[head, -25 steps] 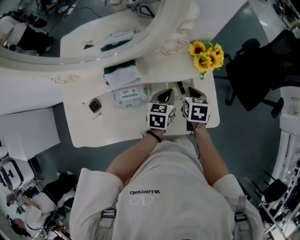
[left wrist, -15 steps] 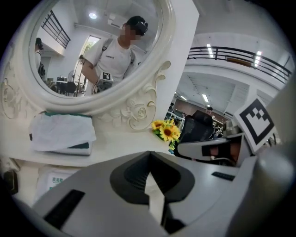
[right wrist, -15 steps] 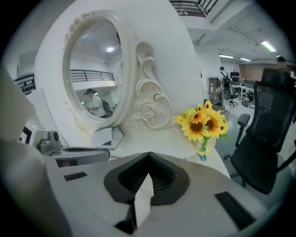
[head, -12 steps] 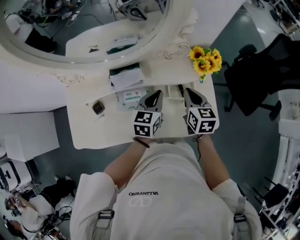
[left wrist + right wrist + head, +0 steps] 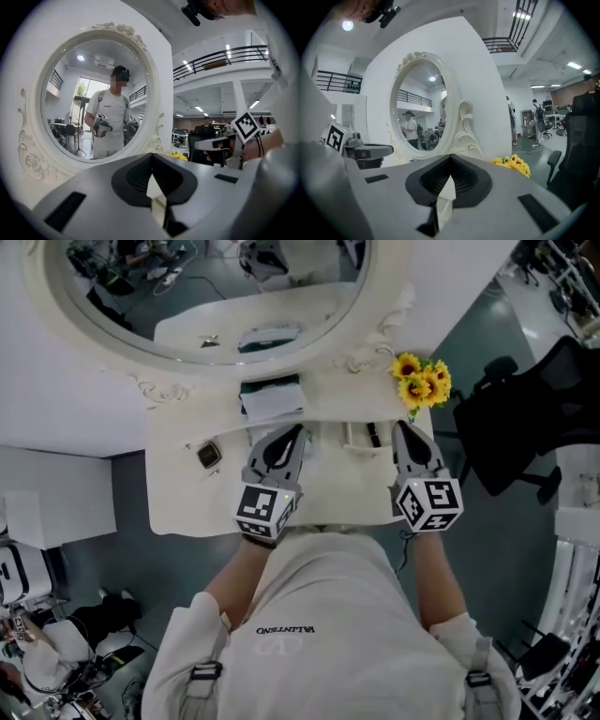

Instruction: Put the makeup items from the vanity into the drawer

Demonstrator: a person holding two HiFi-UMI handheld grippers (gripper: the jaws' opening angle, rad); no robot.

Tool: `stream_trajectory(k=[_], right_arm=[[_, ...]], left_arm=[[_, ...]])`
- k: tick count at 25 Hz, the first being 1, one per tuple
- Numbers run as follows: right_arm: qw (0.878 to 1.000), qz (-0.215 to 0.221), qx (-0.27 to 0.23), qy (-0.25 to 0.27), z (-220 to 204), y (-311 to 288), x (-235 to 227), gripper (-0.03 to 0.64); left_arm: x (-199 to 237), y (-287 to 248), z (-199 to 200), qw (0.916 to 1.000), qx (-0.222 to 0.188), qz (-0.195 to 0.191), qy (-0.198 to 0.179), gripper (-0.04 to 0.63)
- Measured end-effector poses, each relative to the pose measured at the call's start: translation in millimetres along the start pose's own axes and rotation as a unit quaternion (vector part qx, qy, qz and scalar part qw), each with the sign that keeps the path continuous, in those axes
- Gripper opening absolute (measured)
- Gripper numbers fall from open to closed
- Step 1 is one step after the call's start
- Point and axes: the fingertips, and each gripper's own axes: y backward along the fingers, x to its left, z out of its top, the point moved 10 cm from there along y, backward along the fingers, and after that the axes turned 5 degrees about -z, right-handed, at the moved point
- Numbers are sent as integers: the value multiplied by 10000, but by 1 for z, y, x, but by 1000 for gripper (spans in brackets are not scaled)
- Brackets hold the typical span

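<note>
The big oval mirror (image 5: pixel 216 296) in its carved white frame fills the top of the head view. Its glass reflects the person standing with a gripper in hand. Below it spreads the white table (image 5: pixel 178 502), which carries everything else. The person (image 5: pixel 319 634), in a pale shirt, stands at the table's front edge with both arms stretched forward over it. A black office chair (image 5: pixel 525 418) stands on the floor off the table's right end.

The left gripper (image 5: pixel 284 435) is held over the middle of the table and points toward the mirror. Its fingers are closed together, the tips meeting in a point, with nothing between them. The right gripper (image 5: pixel 404 430) is held over the right part of the table, close to that edge and well apart from the left one. Its fingers are likewise pressed together and empty.

A green-and-white tissue pack (image 5: pixel 272 397) lies at the back of the table against the mirror's base, just beyond the left gripper. A bunch of yellow sunflowers (image 5: pixel 421 381) sits at the back right corner, just beyond the right gripper.

The makeup items lie out on the tabletop. A small dark square case (image 5: pixel 209 455) rests on the left part, near the left gripper's left side. Between the two grippers, a white oblong item (image 5: pixel 354 435) and a slim black stick (image 5: pixel 373 434) lie side by side. They are too small to tell more exactly.
</note>
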Motion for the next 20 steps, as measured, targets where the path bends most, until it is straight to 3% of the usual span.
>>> stream_trajectory(k=[5, 11, 20], right_arm=[[9981, 90, -571, 200, 26, 9, 9, 9], [9962, 9, -858, 147, 42, 15, 9, 8], [9958, -133, -854, 305, 45, 17, 14, 8]], left_arm=[[25, 31, 13, 9985, -249, 472, -92, 2], [50, 60, 19, 9938, -352, 1012, -293, 2], [51, 66, 24, 9943, -567, 876, -220, 2]])
